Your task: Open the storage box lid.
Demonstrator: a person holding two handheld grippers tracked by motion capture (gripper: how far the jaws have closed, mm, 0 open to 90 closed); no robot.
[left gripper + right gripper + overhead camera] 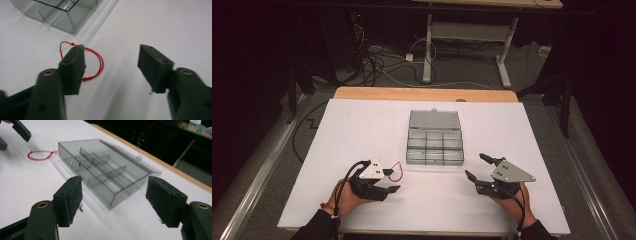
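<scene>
left gripper (388, 191) jaws apart, nothing clamped, red string loop (96, 63) on the white table (362, 125) partly behind its left jaw, clear compartment box (435, 142) just past it, right gripper (476, 167) jaws wide, empty, box corner ahead between them

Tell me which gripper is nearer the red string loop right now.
Left. The left gripper hangs right by the red string loop, its jaws open with nothing between them. The right gripper is farther away, open, by the clear compartment box.
</scene>
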